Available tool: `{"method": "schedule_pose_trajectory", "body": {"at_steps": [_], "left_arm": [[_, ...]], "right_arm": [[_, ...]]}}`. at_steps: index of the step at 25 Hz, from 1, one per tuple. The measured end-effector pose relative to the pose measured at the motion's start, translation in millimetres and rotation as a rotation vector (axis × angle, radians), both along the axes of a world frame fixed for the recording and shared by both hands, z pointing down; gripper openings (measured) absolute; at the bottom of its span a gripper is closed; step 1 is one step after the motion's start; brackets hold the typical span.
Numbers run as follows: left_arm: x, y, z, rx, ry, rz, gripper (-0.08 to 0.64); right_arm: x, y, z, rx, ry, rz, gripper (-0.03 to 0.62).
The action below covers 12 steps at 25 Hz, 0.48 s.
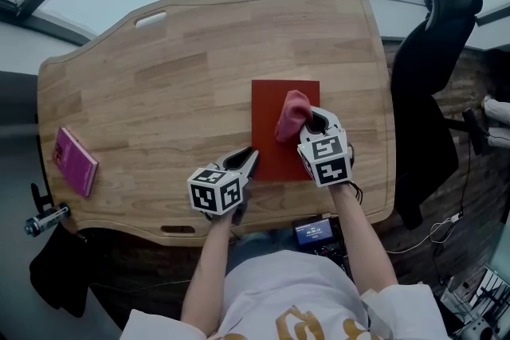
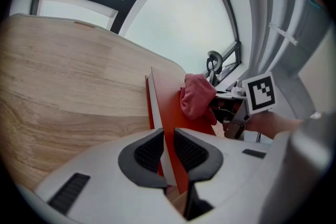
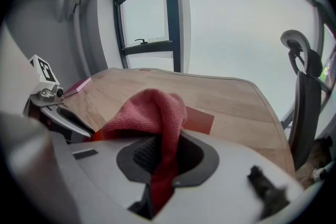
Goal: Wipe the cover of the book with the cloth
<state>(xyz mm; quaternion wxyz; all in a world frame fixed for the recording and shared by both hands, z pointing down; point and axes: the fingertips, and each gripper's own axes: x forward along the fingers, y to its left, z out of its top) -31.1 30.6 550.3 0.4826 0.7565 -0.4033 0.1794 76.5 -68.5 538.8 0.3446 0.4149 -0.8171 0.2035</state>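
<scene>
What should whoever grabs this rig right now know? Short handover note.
Left claw: shut on the near left edge of the red book, holding it on the wooden table.
Right claw: shut on the pink cloth, which sits bunched on the cover's right half.
Done: book held, cloth gripped and on the cover. How much is wiped cannot be told.
Left: sweep the cloth across the whole cover, then release both.
A pink book lies at the table's left edge, not involved.
</scene>
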Motion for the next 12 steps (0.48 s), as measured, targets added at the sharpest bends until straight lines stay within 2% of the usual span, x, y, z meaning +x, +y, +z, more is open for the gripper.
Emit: {"method": "schedule_pose_trajectory", "body": {"at_steps": [12], "left_arm": [[0.3, -0.6, 0.3, 0.024, -0.001, -0.008, 0.067]], "right_arm": [[4.5, 17.3, 1.0, -0.003, -0.005, 0.035, 0.058]]}}
